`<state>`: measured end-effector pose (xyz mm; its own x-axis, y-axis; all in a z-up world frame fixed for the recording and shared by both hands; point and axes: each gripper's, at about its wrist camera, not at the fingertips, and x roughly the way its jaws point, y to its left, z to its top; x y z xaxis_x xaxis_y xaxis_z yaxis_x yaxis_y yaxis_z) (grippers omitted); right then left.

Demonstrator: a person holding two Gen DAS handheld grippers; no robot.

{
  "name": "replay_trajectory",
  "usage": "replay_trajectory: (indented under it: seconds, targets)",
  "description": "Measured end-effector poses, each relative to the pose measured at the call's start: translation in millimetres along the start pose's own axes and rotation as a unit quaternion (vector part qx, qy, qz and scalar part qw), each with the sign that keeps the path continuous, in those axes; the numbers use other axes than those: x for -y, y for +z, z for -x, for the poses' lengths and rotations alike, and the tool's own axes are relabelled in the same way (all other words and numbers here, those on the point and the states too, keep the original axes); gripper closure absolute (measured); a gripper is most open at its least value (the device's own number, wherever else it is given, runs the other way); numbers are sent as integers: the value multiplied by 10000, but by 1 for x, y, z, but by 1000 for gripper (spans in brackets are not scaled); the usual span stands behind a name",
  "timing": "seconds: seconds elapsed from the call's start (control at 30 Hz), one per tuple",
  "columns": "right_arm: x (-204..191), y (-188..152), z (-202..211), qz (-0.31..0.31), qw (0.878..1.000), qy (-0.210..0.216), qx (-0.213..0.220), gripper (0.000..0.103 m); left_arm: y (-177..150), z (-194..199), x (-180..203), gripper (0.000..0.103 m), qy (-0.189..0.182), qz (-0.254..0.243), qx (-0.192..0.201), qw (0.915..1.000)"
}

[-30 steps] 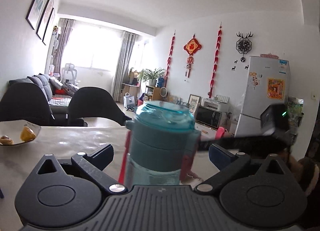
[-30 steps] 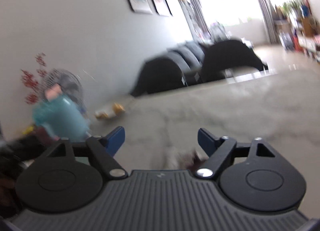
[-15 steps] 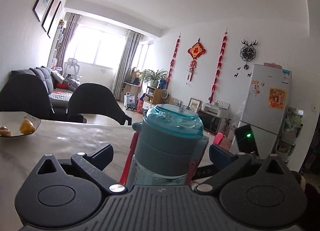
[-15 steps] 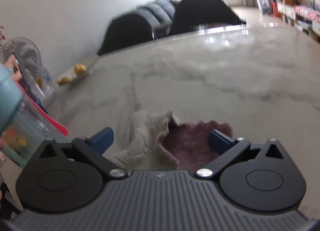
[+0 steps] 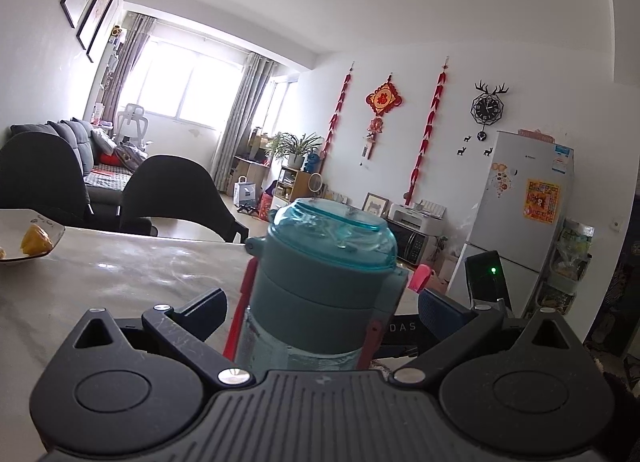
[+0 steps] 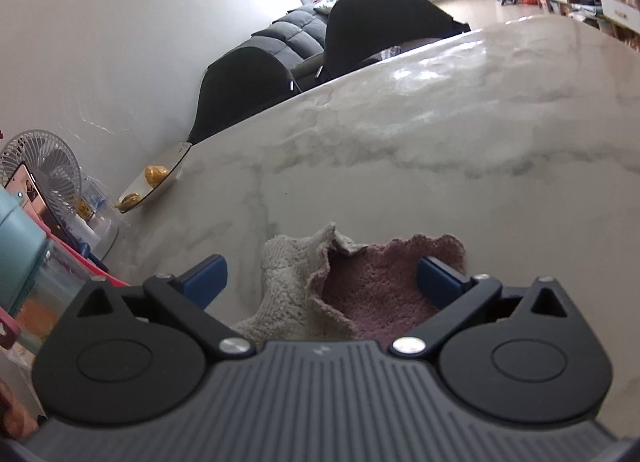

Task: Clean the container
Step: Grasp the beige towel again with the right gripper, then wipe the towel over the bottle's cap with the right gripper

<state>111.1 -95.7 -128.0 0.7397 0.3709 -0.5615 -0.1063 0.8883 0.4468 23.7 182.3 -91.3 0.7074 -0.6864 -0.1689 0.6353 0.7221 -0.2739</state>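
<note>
1. We are at the step of fetching the cloth (image 6: 344,282): our right gripper (image 6: 322,276) hangs spread wide over it, pinching nothing.
2. Next we must lower and close on its folds.
3. The bottle (image 5: 320,286) stands between our left gripper's (image 5: 322,312) fingers; whether they press it we cannot tell.

1 bottle (image 5: 324,274) – 1 cloth (image 6: 360,282) – 2 chairs (image 6: 240,90)

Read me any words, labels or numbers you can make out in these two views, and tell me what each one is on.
"DAS": black bar behind the teal bottle; it may be part of a longer word.
Fridge stickers and yellow poster: too small to read.
Red knot ornament, gold character: blurred.
Wall clock: no readable numerals.
Right wrist view: none.
</note>
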Motion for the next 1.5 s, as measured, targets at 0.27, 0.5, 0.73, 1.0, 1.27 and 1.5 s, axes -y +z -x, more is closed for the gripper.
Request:
replay_trajectory:
  seconds: [0.27,0.5,0.73,1.0,1.27,1.5]
  targets:
    - [-7,-2,2,585,9982,98,28,0,0,2,-3,1,-86,145,51,9998]
    - [-28,-2,9,1301,9901,70,518,8,3,1,-2,1,-104,76,82,9999]
    - [-34,-13,-18,1856,9822,-253,127,69,3,-2,-2,1,-109,46,50,9999]
    - [-28,0,5,1477,9875,363,424,94,3,-7,1,1,-106,19,56,9999]
    - [-38,41,79,1435,9650,1877,1142,94,6,-7,6,2,-61,-56,126,9999]
    - [-68,64,108,2047,9278,2981,914,94,12,-6,11,15,-35,-213,243,9995]
